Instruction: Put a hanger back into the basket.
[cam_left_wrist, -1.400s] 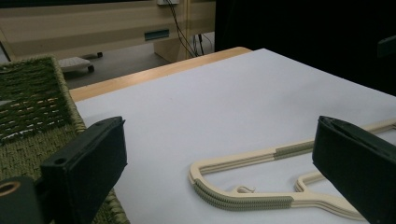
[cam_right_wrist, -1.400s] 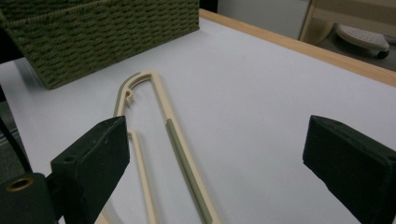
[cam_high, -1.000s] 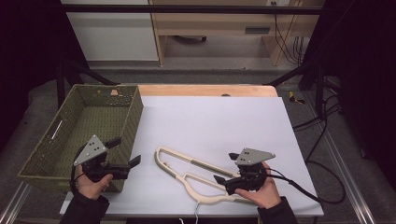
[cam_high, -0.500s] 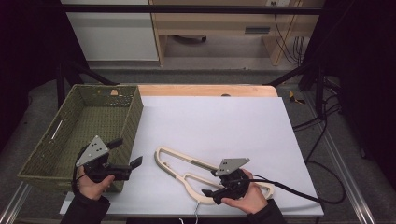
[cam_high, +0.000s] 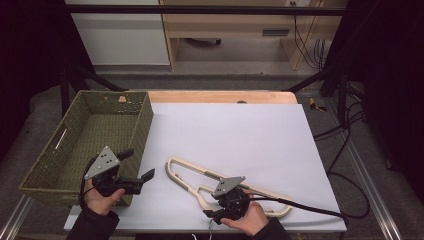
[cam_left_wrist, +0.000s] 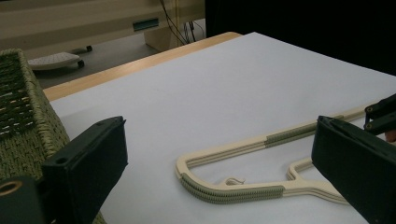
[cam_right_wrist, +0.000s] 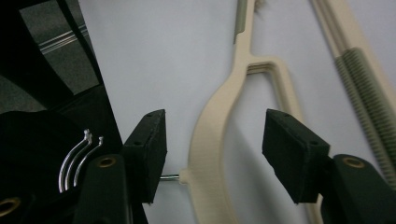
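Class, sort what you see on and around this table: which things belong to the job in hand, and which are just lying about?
In the job:
- hangers, between the closing jaws
- right gripper
- left gripper, open
- woven basket

Lying about:
- floor cables
- wooden shelf unit

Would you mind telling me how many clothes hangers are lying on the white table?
1. A single cream clothes hanger lies flat on the white table, right of the wicker basket; the right gripper straddles its neck. Nothing appears hidden.
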